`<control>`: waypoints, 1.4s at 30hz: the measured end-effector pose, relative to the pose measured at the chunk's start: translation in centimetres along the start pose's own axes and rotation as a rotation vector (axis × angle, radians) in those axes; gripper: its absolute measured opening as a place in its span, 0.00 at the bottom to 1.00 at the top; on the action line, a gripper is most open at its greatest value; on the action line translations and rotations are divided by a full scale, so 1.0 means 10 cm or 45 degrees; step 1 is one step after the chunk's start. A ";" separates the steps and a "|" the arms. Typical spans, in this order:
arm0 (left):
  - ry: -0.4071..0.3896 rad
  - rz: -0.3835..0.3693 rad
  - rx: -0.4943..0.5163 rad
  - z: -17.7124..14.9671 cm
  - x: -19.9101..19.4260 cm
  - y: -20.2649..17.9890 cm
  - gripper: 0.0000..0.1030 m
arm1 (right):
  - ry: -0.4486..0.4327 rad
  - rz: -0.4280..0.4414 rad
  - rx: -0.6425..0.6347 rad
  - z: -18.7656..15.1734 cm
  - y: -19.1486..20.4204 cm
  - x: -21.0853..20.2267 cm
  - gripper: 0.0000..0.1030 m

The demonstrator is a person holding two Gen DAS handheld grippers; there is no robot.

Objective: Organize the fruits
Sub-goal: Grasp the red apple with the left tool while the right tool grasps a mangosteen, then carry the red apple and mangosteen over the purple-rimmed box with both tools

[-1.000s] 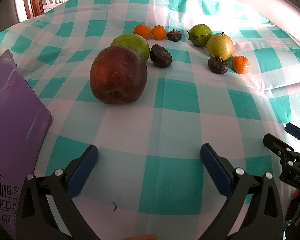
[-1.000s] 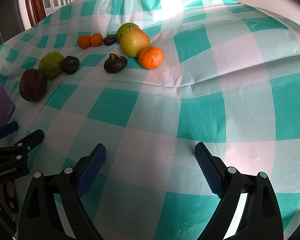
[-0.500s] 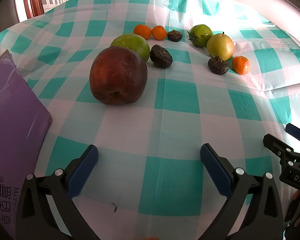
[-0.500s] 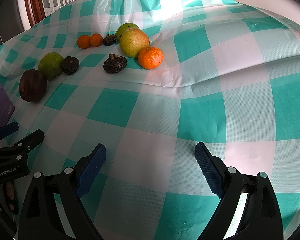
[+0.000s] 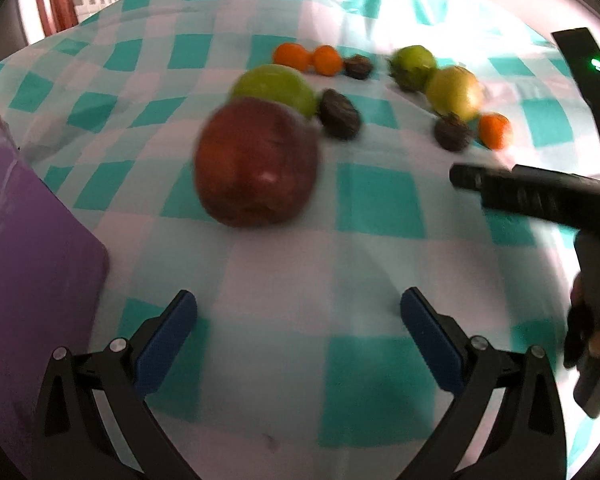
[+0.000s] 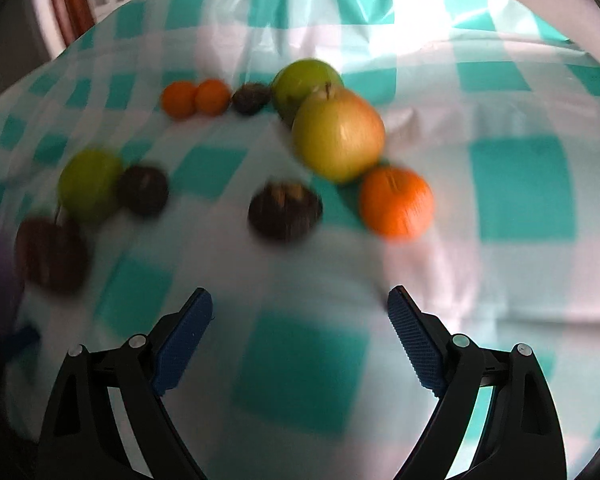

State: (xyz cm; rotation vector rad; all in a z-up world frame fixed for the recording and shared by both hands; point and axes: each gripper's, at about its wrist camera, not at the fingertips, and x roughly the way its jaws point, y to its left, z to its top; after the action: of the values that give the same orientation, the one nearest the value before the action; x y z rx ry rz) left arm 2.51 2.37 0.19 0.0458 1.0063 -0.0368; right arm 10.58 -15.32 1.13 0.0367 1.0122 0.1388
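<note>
The red apple (image 5: 256, 162) is my landmark: it lies ahead and slightly left of my left gripper (image 5: 298, 334), whose jaws stand wide apart, holding nothing. Well right of the apple, the yellow pear (image 6: 337, 135) and, touching it, the mandarin (image 6: 396, 202) lie ahead of my right gripper (image 6: 300, 334), equally spread and empty, so that hand is nearer them.

Checked tablecloth (image 5: 376, 196), wooden chair (image 5: 56, 8) behind
</note>
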 end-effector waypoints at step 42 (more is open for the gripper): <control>0.051 -0.033 -0.042 -0.88 -1.31 -0.39 0.63 | 0.025 0.126 -0.242 -1.21 -0.26 -1.54 0.40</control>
State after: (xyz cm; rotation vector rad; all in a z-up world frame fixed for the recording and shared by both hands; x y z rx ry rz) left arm -12.14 -0.90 6.43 0.0031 1.0473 -0.0431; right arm -7.51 -20.36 7.47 -0.0879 1.0131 0.3254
